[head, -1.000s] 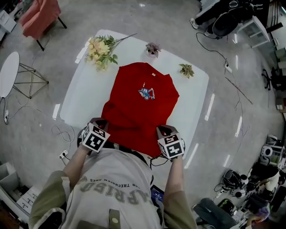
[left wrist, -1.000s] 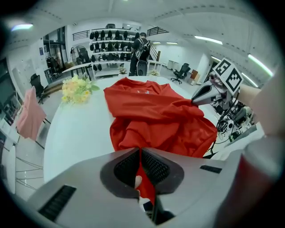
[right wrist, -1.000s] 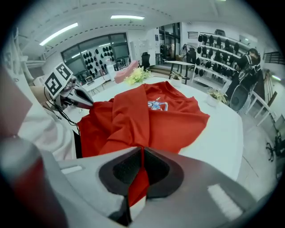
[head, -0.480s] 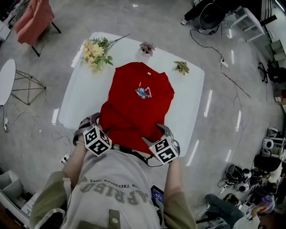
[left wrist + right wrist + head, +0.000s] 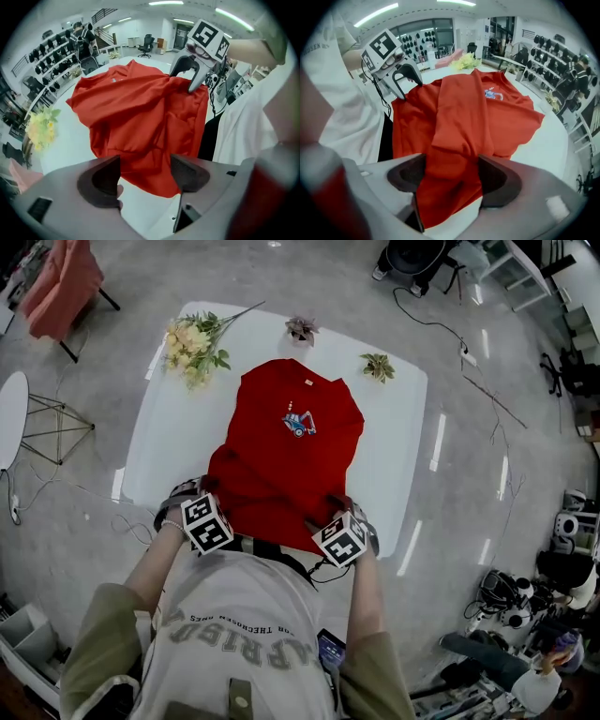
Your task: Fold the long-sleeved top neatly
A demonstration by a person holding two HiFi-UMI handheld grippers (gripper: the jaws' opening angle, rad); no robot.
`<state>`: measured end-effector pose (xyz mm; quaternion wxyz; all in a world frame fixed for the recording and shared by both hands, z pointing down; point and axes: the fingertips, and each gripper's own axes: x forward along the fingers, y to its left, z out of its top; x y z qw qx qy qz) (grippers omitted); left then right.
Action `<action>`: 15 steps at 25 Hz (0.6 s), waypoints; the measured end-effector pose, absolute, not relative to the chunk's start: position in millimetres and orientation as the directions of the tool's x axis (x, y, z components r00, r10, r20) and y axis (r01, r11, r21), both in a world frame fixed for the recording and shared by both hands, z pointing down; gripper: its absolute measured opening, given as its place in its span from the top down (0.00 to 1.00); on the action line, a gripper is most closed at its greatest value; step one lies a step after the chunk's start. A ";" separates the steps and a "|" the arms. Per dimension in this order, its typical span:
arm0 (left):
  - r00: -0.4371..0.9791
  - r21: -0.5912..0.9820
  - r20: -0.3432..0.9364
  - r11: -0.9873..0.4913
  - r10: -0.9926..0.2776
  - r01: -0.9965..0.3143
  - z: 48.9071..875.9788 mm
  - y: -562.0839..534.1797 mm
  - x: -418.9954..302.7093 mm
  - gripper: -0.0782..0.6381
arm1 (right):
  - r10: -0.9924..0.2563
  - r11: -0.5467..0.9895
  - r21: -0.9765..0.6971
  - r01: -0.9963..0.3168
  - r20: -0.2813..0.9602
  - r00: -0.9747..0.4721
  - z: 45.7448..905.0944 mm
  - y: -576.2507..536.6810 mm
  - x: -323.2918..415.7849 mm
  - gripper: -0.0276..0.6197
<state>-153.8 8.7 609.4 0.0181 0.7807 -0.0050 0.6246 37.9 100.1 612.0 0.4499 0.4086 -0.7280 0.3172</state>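
- On the white table point(image 5: 394, 456), head view: the red long-sleeved top point(image 5: 286, 460) lies spread out, collar toward the far edge, with a small printed motif point(image 5: 299, 423) on the chest. Its hem lies at the near edge, by the person. The left gripper point(image 5: 192, 491) stands at the hem's left corner and the right gripper point(image 5: 339, 505) at its right corner, both pointing steeply down. A bouquet point(image 5: 192, 341) and two small potted plants point(image 5: 301, 329) sit beyond the collar.
- Left gripper view: the left gripper point(image 5: 144, 176) has its jaws wide apart, having just been opening. The hem of the top point(image 5: 140, 108) shows in the gap, and neither pad presses on it. The right gripper point(image 5: 187, 77) stands at the far hem corner.
- Right gripper view: the right gripper point(image 5: 452, 180) has its jaws spread wide, having just been opening. A fold of the top point(image 5: 473, 112) lies in the gap, unclamped. The left gripper point(image 5: 405, 77) stands across the hem.
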 end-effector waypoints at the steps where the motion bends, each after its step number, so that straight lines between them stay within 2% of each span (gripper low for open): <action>1: 0.235 0.012 0.972 -0.999 0.003 -0.034 600.9 6.5 -154.4 0.45 | -0.350 0.444 -0.091 -0.891 0.898 -0.266 599.4 98.9 39.5 0.43; 3: 0.270 0.003 0.963 -0.998 -0.016 -0.068 584.5 3.9 -164.2 0.45 | -0.427 0.396 -0.086 -0.914 0.864 -0.266 572.3 104.3 44.2 0.43; 5: 0.278 0.002 0.960 -0.995 -0.025 -0.096 577.2 7.1 -183.9 0.45 | -0.454 0.368 -0.076 -0.927 0.855 -0.250 557.2 124.5 49.0 0.43; 9: 0.253 0.023 0.968 -0.995 -0.002 -0.095 588.6 34.1 -215.1 0.45 | -0.376 0.347 -0.108 -0.932 0.894 -0.244 570.5 182.9 41.3 0.43; 12: 0.245 0.054 0.969 -0.995 0.032 -0.083 602.4 59.6 -215.3 0.45 | -0.304 0.332 -0.142 -0.933 0.920 -0.248 591.3 214.6 28.0 0.43; 15: 0.229 0.039 0.973 -0.996 0.021 -0.078 613.7 70.4 -211.9 0.45 | -0.283 0.284 -0.132 -0.950 0.935 -0.214 603.1 229.2 24.9 0.43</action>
